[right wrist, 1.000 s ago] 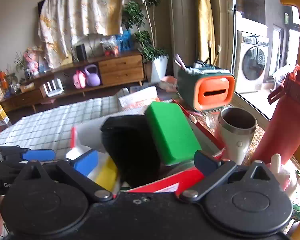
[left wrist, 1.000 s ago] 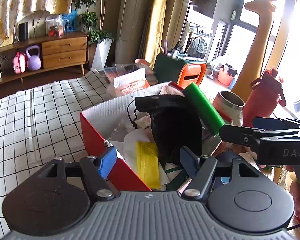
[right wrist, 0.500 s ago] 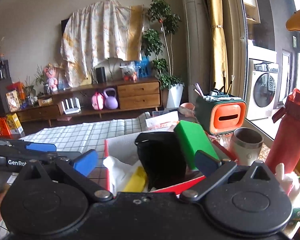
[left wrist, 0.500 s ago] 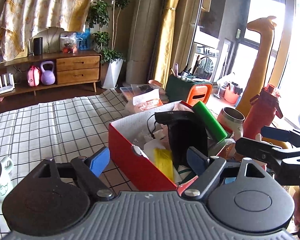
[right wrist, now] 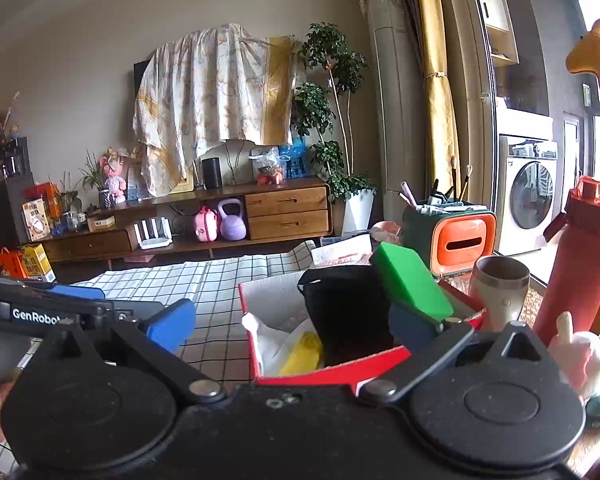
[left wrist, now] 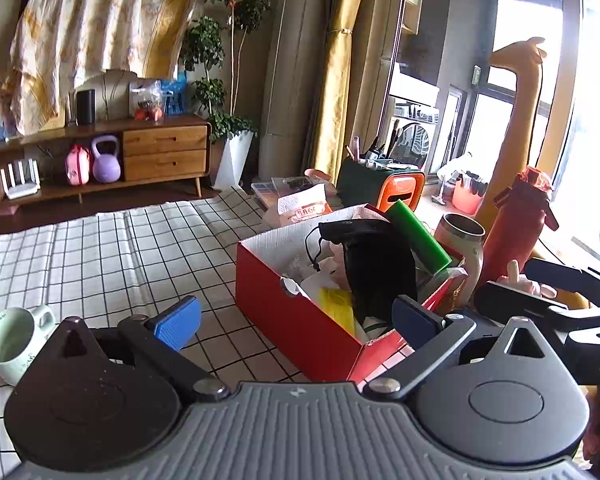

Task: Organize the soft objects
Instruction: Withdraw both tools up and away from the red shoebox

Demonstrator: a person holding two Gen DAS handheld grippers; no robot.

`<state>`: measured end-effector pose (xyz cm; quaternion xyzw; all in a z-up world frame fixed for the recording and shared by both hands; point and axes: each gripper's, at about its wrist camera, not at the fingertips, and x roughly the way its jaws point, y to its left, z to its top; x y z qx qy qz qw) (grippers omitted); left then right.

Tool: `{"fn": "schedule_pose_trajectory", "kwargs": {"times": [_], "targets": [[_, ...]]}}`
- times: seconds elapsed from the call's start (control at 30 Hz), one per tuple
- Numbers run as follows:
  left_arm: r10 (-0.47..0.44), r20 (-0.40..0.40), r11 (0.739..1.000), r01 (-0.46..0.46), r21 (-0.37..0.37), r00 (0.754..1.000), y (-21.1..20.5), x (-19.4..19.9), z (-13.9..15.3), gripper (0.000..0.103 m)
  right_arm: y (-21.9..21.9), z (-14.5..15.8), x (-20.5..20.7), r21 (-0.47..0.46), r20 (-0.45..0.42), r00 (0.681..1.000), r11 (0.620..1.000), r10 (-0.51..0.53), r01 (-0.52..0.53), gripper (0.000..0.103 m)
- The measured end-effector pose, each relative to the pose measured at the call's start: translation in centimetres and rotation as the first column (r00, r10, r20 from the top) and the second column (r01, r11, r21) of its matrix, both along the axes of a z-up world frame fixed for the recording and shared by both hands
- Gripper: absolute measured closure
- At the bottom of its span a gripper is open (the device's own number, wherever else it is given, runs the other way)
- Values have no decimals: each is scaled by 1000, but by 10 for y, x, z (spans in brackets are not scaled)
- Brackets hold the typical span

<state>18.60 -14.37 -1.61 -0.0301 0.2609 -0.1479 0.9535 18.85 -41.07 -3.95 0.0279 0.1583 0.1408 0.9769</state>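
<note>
A red box (left wrist: 300,326) (right wrist: 376,360) stands on the checked cloth. In it are a black pouch (left wrist: 376,264) (right wrist: 348,312), a green sponge block (left wrist: 418,236) (right wrist: 412,280), a yellow item (left wrist: 336,308) (right wrist: 304,354) and white soft things. My left gripper (left wrist: 296,318) is open and empty, held back in front of the box. My right gripper (right wrist: 292,322) is open and empty, also in front of the box. A pink plush toy (right wrist: 580,356) (left wrist: 524,282) lies to the right of the box.
A pale green mug (left wrist: 12,344) stands on the cloth at the left. A steel cup (right wrist: 500,284), a red bottle (right wrist: 580,260) and an orange-green organiser (right wrist: 456,236) stand right of and behind the box. A giraffe figure (left wrist: 516,120) stands by the window.
Both grippers have drawn back and up from the box; it looks smaller now. The mug and more of the cloth have come into the left view.
</note>
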Motion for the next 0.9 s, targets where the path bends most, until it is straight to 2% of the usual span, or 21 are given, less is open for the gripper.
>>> {"fn": "schedule_pose_trajectory", "kwargs": {"times": [0.43, 0.9], "targets": [[25, -10, 1000, -25, -1, 1000, 6, -28, -1, 1, 2, -6, -16, 44, -69, 997, 998, -30, 33, 0], [19, 16, 1000, -19, 0, 1000, 7, -43, -1, 1, 5, -4, -21, 25, -65, 996, 998, -57, 59, 0]]}}
